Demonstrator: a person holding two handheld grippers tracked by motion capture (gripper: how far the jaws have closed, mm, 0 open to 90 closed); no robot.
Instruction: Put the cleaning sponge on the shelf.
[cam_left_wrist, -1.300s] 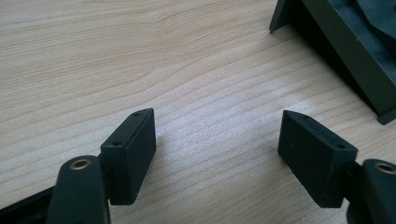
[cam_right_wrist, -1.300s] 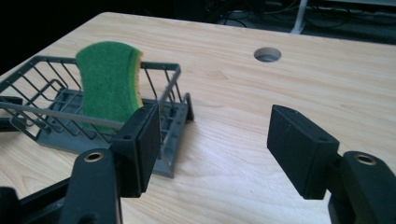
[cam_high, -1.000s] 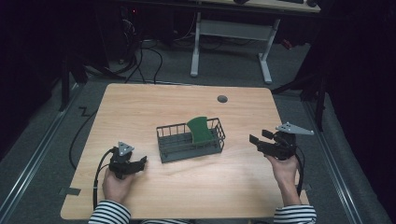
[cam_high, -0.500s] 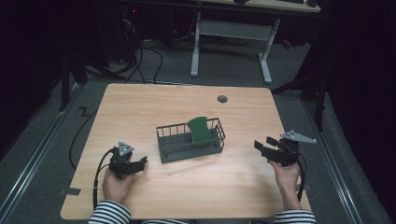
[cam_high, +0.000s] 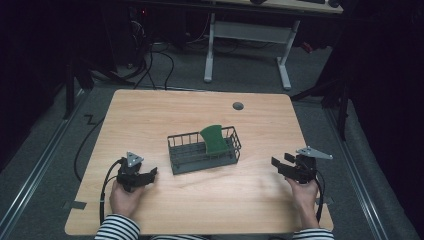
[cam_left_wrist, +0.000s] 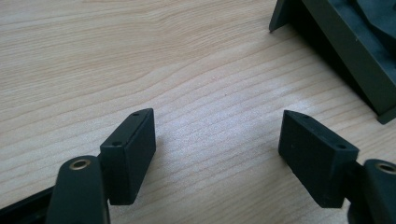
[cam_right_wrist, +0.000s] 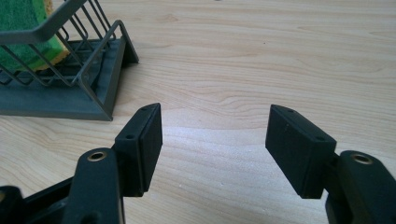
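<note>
A dark wire basket (cam_high: 185, 155) sits mid-table with a green sponge (cam_high: 215, 139) leaning upright in its right end. My left gripper (cam_high: 150, 174) rests low on the table to the basket's front left, jaws open with only bare wood between them (cam_left_wrist: 217, 144); a corner of the basket (cam_left_wrist: 345, 51) shows at the upper right of its view. My right gripper (cam_high: 278, 165) is low over the table to the basket's right, jaws open and empty (cam_right_wrist: 215, 135). Its view shows the basket's end (cam_right_wrist: 100, 70) and the sponge (cam_right_wrist: 23, 28) at upper left.
A round grey cable grommet (cam_high: 238, 106) is set into the table's far side. A cable (cam_high: 102, 190) trails from the left gripper off the front edge. Bare wood lies around the basket on the wooden table (cam_high: 150, 115). A white desk frame (cam_high: 250, 35) stands beyond.
My right gripper has come down toward the table, still open and empty. The left gripper, basket and sponge have not moved.
</note>
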